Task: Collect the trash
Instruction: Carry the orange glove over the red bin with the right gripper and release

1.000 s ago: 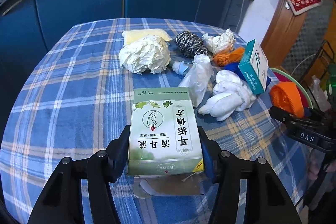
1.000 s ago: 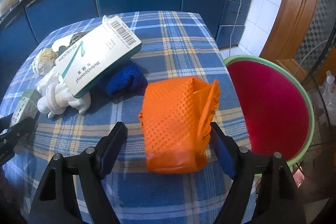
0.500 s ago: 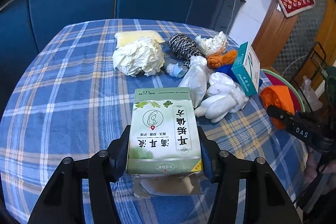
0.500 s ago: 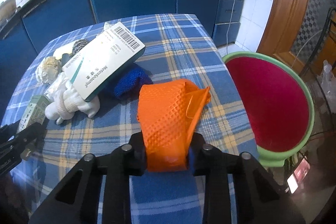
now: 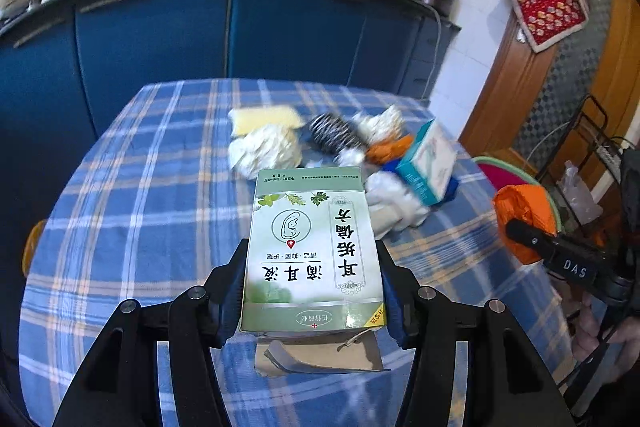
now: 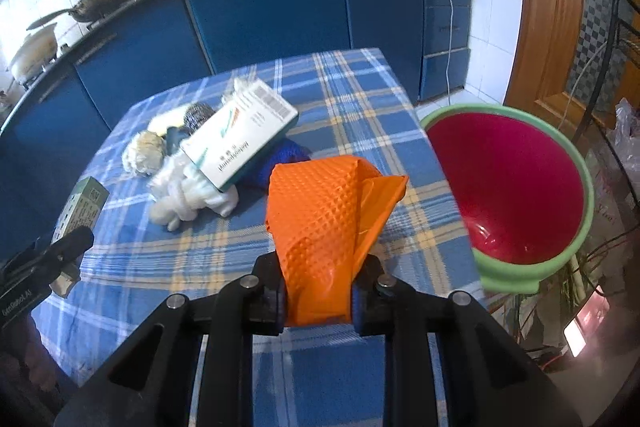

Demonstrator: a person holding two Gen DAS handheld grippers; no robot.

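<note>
Pinching orange glove (image 6: 326,211), right gripper (image 6: 319,301) has closed from spread a second ago and lifted it off checked table (image 6: 352,99), beside red basin (image 6: 508,187). Left gripper (image 5: 312,295) still clamps green medicine box (image 5: 312,251), also raised. Judgement: both items ready for basin drop.

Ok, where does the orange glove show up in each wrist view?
Left wrist: orange glove at far right, clamped in the right gripper.
Right wrist: orange glove centre, pinched in the gripper.
Shared landmark: teal-and-white box on the pile.
</note>
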